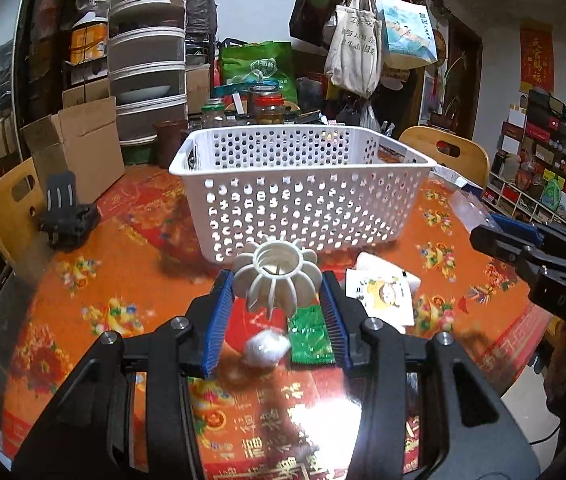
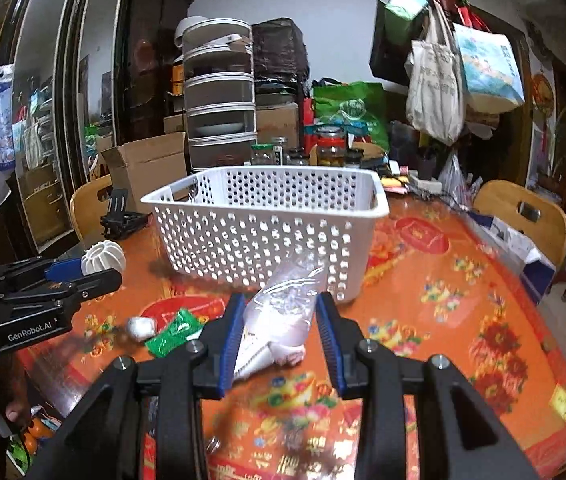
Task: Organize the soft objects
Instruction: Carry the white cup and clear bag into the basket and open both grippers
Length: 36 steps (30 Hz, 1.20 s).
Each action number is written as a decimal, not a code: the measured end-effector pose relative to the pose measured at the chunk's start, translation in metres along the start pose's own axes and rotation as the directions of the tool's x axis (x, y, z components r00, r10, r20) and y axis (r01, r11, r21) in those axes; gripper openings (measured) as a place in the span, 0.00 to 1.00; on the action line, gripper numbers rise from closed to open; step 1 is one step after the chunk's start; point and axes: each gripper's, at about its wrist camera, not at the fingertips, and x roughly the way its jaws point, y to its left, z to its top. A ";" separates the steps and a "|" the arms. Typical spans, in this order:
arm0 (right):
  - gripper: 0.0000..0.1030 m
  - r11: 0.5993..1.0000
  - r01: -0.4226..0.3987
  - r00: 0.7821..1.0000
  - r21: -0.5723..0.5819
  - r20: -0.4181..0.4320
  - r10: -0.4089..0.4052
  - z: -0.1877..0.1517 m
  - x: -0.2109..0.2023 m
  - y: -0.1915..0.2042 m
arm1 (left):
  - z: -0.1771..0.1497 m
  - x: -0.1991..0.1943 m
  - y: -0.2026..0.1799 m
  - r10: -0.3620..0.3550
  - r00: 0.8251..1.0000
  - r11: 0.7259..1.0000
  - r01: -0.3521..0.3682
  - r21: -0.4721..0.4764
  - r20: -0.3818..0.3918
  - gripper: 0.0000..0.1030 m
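My left gripper is shut on a white ribbed ball and holds it above the table in front of the white perforated basket; it also shows in the right wrist view. My right gripper is shut on a clear plastic bag with soft white stuff inside, just before the basket. On the table lie a small white wad, a green packet and a white printed pouch.
A black phone stand sits at the table's left. A cardboard box, jars and stacked containers stand behind the basket. Wooden chairs flank the orange patterned table. A box lies at the right edge.
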 end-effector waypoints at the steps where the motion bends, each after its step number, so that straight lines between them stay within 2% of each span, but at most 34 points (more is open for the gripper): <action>1: 0.34 1.000 -0.001 1.000 -0.007 0.001 0.001 0.004 0.001 0.000 | 0.003 0.001 0.000 -0.001 1.000 1.000 0.001 0.003 0.002 0.40; 8: 0.34 0.999 -0.020 1.000 -0.025 0.008 0.020 0.039 0.007 -0.004 | 0.043 0.003 0.002 -0.023 0.999 1.000 0.022 0.006 0.024 0.40; 13: 0.34 0.998 -0.032 0.999 -0.055 0.011 0.033 0.069 0.014 -0.006 | 0.079 0.016 0.007 -0.040 0.999 0.999 0.040 0.008 0.012 0.40; 20: 0.34 0.997 -0.060 0.998 -0.047 -0.025 0.059 0.117 0.038 -0.017 | 0.133 0.052 0.018 -0.046 0.998 0.999 0.045 -0.016 -0.045 0.40; 26: 0.34 0.997 -0.069 0.994 -0.028 -0.089 0.066 0.143 0.076 -0.025 | 0.175 0.095 0.024 -0.051 0.992 0.998 0.046 -0.042 -0.117 0.40; 32: 0.34 0.997 -0.066 0.981 -0.025 -0.182 0.061 0.158 0.124 -0.027 | 0.194 0.145 0.018 -0.035 0.977 0.999 0.031 -0.021 -0.212 0.40; 36: 0.35 0.998 -0.055 0.964 -0.020 -0.263 0.048 0.160 0.158 -0.029 | 0.200 0.185 0.016 -0.045 0.945 0.999 0.033 -0.042 -0.324 0.40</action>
